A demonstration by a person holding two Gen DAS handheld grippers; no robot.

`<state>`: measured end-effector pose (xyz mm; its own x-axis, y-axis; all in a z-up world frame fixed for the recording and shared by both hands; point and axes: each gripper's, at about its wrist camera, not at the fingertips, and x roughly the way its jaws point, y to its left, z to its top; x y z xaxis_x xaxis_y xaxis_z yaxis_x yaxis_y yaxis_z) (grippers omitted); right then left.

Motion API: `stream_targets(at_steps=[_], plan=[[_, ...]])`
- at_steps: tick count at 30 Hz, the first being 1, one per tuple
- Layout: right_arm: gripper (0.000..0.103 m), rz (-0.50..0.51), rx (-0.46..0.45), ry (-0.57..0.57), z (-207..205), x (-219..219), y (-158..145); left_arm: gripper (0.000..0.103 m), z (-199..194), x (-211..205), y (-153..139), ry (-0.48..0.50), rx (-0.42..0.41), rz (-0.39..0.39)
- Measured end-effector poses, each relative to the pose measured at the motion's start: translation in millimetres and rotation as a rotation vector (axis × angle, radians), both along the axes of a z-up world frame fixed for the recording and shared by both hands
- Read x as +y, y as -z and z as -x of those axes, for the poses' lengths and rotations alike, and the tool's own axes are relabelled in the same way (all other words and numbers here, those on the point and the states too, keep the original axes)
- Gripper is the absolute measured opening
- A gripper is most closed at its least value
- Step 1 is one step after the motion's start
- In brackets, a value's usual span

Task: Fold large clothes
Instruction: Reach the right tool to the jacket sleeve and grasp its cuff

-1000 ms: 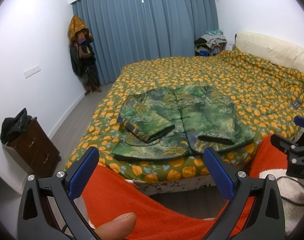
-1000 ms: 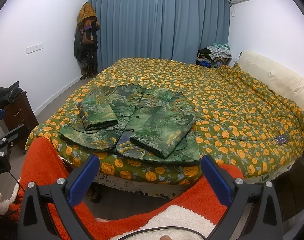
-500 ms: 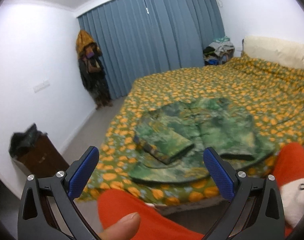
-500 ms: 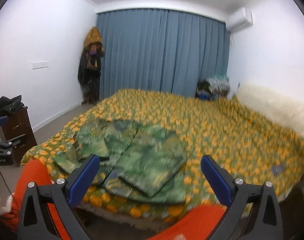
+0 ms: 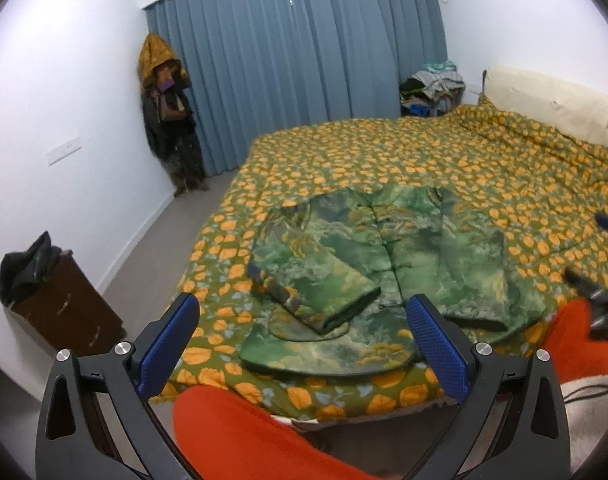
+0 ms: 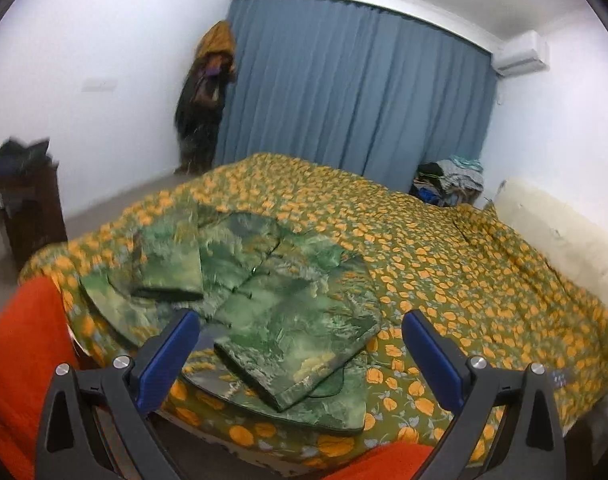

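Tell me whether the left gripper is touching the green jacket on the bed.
Apart. In the left wrist view, the left gripper hangs open short of the bed's edge, while the green jacket lies flat on the bedspread beyond it, nothing between the fingers.

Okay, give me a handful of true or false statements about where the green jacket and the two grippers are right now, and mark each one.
1. The green patterned jacket lies on the bed with both sleeves folded in over its front. True.
2. The left gripper is shut on a sleeve. False: its jaws are wide open and hold nothing, short of the jacket.
3. The right gripper is open and empty. True.
4. The jacket sits at the headboard end of the bed. False: it lies near the foot edge, close to the person's orange sleeve.
5. The blue curtain is drawn shut. True.
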<state>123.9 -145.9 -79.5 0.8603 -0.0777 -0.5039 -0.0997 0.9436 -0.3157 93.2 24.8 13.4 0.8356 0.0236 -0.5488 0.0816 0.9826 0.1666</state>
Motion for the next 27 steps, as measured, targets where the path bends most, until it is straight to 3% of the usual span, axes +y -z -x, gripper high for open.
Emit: stream_targets(at_steps=[8,13,20,22,23,25,26,27], plan=[[0.103,0.031,0.315,-0.119,-78.6,3.2,110.2,0.103,-23.9,-2.6,21.6,0.016,0.104,0.062],[0.103,0.087,0.413,-0.150,-111.4,6.7,160.3,0.103,-38.9,-6.3,40.2,0.021,0.146,0.071],[0.098,0.187,0.475,-0.171,-136.9,11.1,201.5,0.103,-65.9,-15.8,62.5,0.042,0.227,0.078],[0.092,0.163,0.483,-0.162,-140.6,7.8,204.2,0.103,-71.8,-16.6,68.3,0.044,0.245,0.078],[0.083,0.141,0.488,-0.154,-143.1,4.7,205.5,0.103,-73.9,-16.6,70.6,0.044,0.251,0.079],[0.059,0.114,0.494,-0.139,-144.8,0.7,205.4,0.103,-78.1,-16.4,75.2,0.042,0.266,0.082],[0.037,0.105,0.491,-0.135,-145.6,-1.4,203.5,0.103,-79.7,-15.5,77.0,0.038,0.270,0.082],[0.025,0.086,0.485,-0.136,-144.2,-2.1,200.1,0.103,-81.7,-14.9,78.8,0.035,0.273,0.082]])
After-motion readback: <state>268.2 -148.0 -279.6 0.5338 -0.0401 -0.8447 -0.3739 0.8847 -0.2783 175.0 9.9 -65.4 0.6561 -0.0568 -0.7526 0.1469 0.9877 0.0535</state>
